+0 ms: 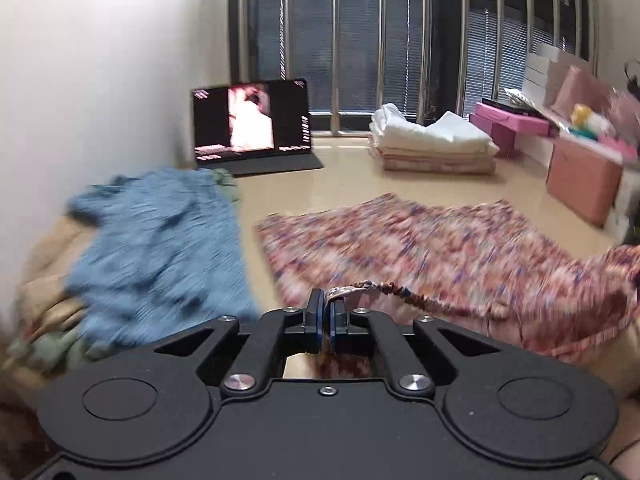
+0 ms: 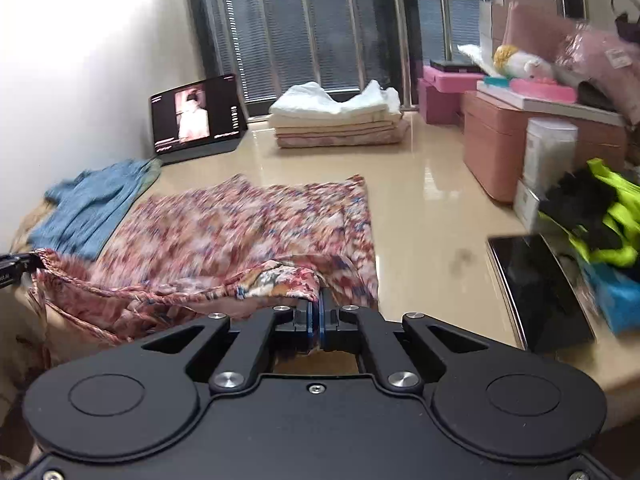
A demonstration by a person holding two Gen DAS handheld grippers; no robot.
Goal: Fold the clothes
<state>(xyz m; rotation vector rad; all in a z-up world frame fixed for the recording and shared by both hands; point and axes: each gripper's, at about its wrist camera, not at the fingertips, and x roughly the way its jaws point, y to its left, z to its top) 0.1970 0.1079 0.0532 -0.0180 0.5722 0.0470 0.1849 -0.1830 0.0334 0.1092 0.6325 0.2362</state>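
A red, pink and blue floral garment lies spread on the beige tabletop, blurred by motion. My left gripper is shut on its elastic waistband at the near left corner. My right gripper is shut on the near right corner of the same waistband, which is lifted off the table between the two. The left gripper's tip shows at the left edge of the right wrist view, holding the fabric.
A blue garment lies on a pile at the left. An open laptop and a stack of folded linens sit at the back. Pink boxes, a dark tablet and neon-green cloth crowd the right.
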